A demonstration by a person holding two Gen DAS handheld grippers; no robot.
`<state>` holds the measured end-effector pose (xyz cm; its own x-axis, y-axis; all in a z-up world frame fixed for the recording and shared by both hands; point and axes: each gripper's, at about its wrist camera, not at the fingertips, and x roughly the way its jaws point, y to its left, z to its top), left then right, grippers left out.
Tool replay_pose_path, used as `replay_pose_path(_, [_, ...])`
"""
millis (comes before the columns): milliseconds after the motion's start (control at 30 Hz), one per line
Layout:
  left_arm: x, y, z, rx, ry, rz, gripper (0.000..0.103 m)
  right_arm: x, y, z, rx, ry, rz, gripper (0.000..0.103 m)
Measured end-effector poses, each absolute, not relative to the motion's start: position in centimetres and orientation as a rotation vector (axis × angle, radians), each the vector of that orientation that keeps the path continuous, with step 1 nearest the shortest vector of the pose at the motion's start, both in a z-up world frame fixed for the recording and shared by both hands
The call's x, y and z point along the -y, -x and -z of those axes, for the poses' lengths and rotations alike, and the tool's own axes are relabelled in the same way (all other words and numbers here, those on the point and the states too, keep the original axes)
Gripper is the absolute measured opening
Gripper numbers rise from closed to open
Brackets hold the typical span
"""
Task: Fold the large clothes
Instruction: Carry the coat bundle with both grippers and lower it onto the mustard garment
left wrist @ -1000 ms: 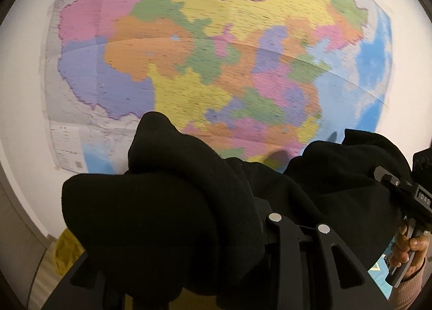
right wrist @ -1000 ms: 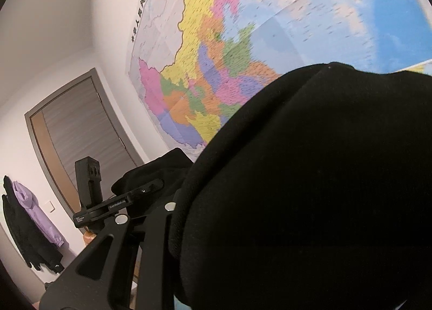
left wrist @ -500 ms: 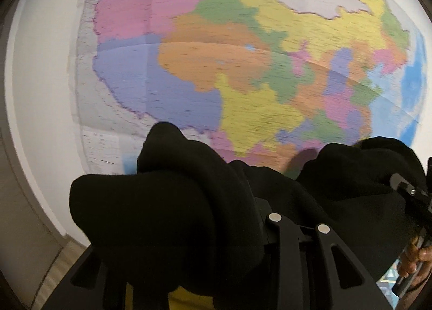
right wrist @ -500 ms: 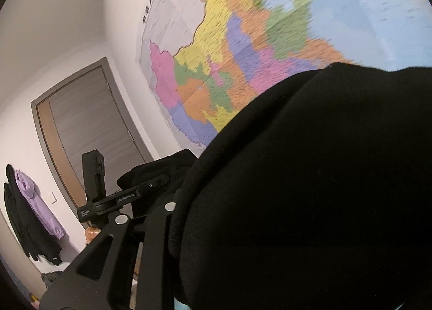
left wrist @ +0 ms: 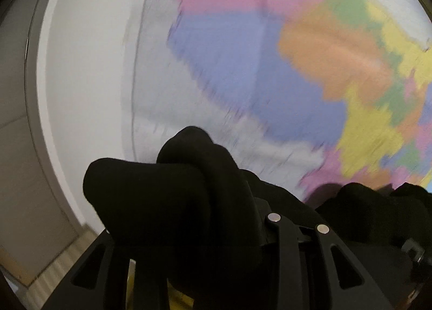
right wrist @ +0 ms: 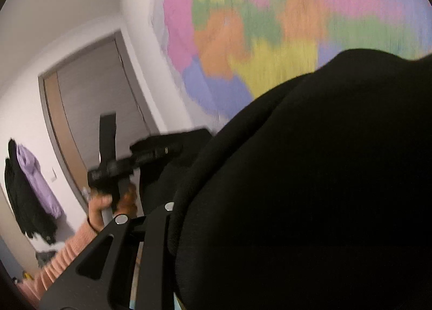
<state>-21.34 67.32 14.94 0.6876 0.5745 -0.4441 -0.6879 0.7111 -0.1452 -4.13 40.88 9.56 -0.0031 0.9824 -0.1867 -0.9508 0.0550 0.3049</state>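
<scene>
Black garment point(left wrist: 167, 207) bunched thick over the left tongs point(left wrist: 216, 229), heaped across both black fingers point(left wrist: 280, 250) and trailing off to the right toward a second dark mound; held up in the air in front of a wall map point(left wrist: 270, 67), blurred into patches of pink, blue, orange and yellow. Same black garment point(right wrist: 310, 188) filling the lower right of the right wrist view, draped over the right tongs point(right wrist: 172, 223) and hiding all but one finger point(right wrist: 151, 250). Both pairs of tongs clamped narrow on the cloth, with the fabric wadded between and over the fingers. Beyond, in the right wrist view, left tongs point(right wrist: 140, 158) seen side-on, gripped from below by a hand point(right wrist: 100, 207) with a ribbed pink sleeve point(right wrist: 67, 253) running down toward the lower left. Farther back, a grey door point(right wrist: 94, 99) in its frame, and a purple jacket point(right wrist: 37, 180) hanging beside dark clothing on the wall at far left.
</scene>
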Motion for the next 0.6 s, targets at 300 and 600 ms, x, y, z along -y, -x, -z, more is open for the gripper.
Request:
replay_pose_path(300, [-70.1, 23.5, -0.2, -0.634, 0.459, -0.725, 0.043, -39.1, 2.5, 2.1, -0.795, -0.141, -1.505, 0.045])
replay_pose_path(600, [-70.3, 24.6, 0.6, -0.617, 0.477, -0.701, 0.047, -32.0, -0.3, 0.9, -0.778, -0.332, -1.431, 0.065])
